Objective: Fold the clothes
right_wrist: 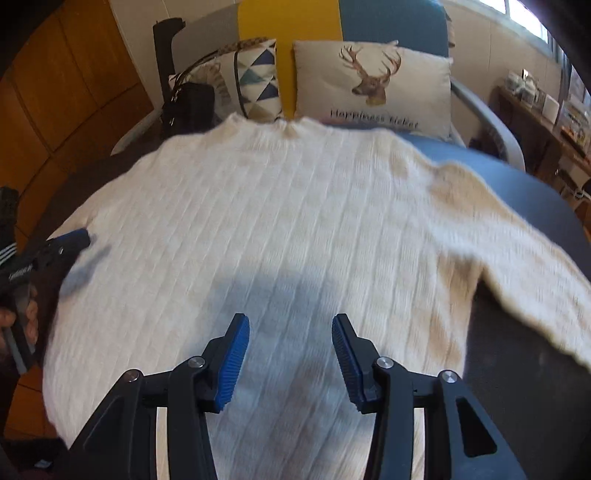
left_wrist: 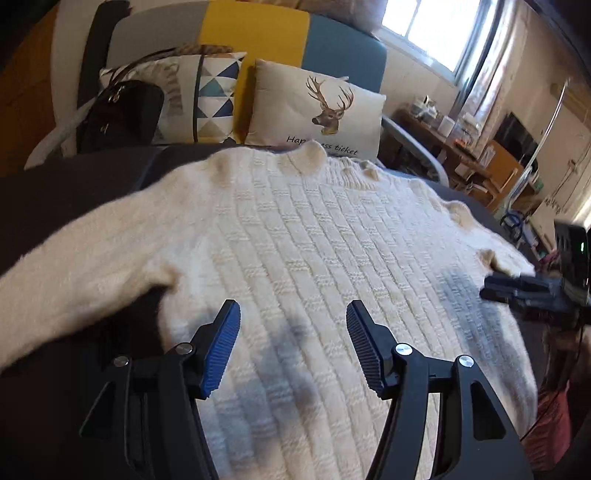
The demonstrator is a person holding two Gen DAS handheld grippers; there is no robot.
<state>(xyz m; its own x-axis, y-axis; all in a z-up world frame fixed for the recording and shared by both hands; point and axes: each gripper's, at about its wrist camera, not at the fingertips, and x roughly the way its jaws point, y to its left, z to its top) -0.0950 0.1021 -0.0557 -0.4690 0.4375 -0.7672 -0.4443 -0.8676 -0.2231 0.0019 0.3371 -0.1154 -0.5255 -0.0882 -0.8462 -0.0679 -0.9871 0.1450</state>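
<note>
We see a cream cable-knit sweater (left_wrist: 295, 236) spread flat on a dark grey sofa seat (left_wrist: 74, 192), its collar toward the back edge of the seat and its hem toward us. One sleeve (left_wrist: 74, 254) runs out toward the left edge of the seat in the left wrist view; the other sleeve (right_wrist: 524, 258) trails toward the right edge in the right wrist view.

Along the back edge stand a beige cushion printed with a deer head (left_wrist: 317, 107), a cushion with blue and grey triangles (left_wrist: 210, 99) and a black handbag (left_wrist: 118, 114) with a brown strap, just beside one another. Behind them rises a grey, yellow and teal backrest (left_wrist: 255, 33). A cluttered wooden desk (left_wrist: 461, 147) sits well apart beneath a bright window (left_wrist: 432, 26). Nothing lies on the sweater between the grippers.

Our left gripper (left_wrist: 293, 347) hovers over the sweater's lower body near its left side, tilted steeply down, its jaws spread with only knit showing between the blue pads. Our right gripper (right_wrist: 290, 360) hangs over the lower body too, likewise tilted, its jaws apart and pinching nothing. A hand (right_wrist: 18, 321) shows at the left margin of the right wrist view.
</note>
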